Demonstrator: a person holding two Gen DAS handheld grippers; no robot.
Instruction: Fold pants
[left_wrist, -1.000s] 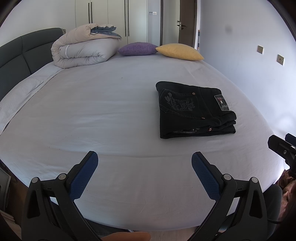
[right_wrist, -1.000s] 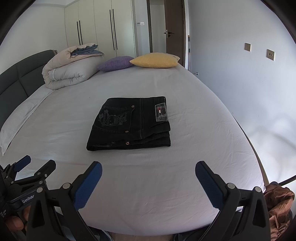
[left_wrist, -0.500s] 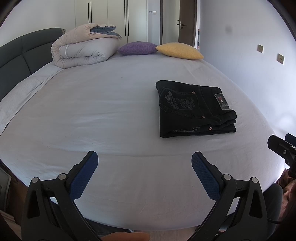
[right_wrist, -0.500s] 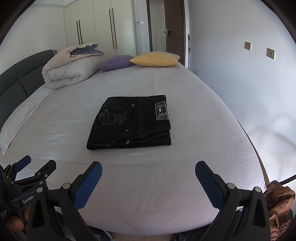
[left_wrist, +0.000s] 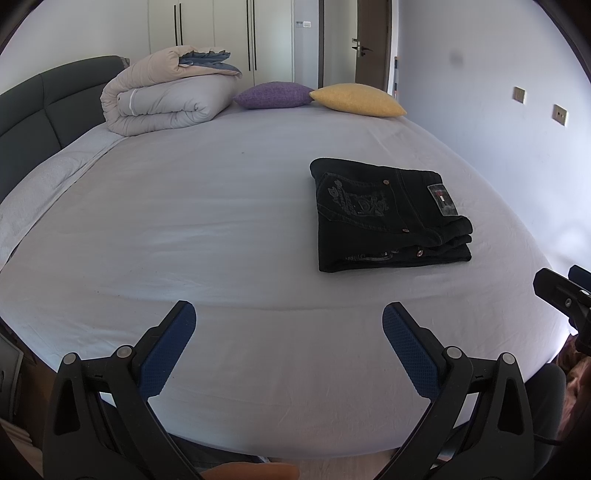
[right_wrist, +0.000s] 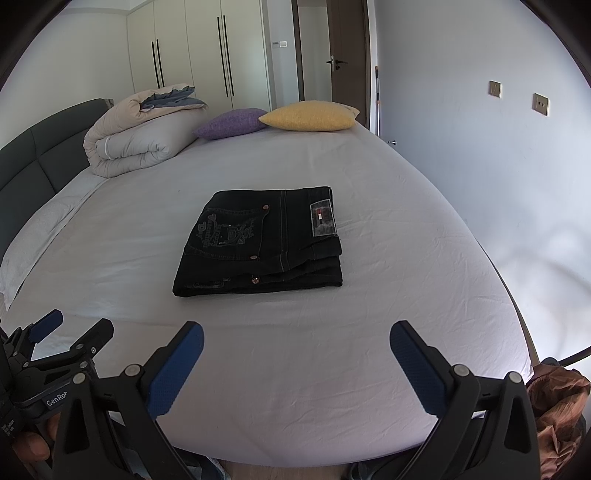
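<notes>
Pants (right_wrist: 260, 242) lie folded on bed (right_wrist: 332, 350); left claw (left_wrist: 288, 347) and right claw (right_wrist: 295, 363) spread, empty.

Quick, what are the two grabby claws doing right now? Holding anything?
Left gripper: open, holding nothing.
Right gripper: open, holding nothing; the folded pants lie on the bed ahead.

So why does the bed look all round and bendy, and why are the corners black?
In the left wrist view, the fisheye lens bulges the bed into a dome, and its round edge leaves dark corners; a grey smudge sits on the wall, top right. In the right wrist view there is the same bending, but the folded pants stay sharp, with soft daylight and a faint shadow.
</notes>
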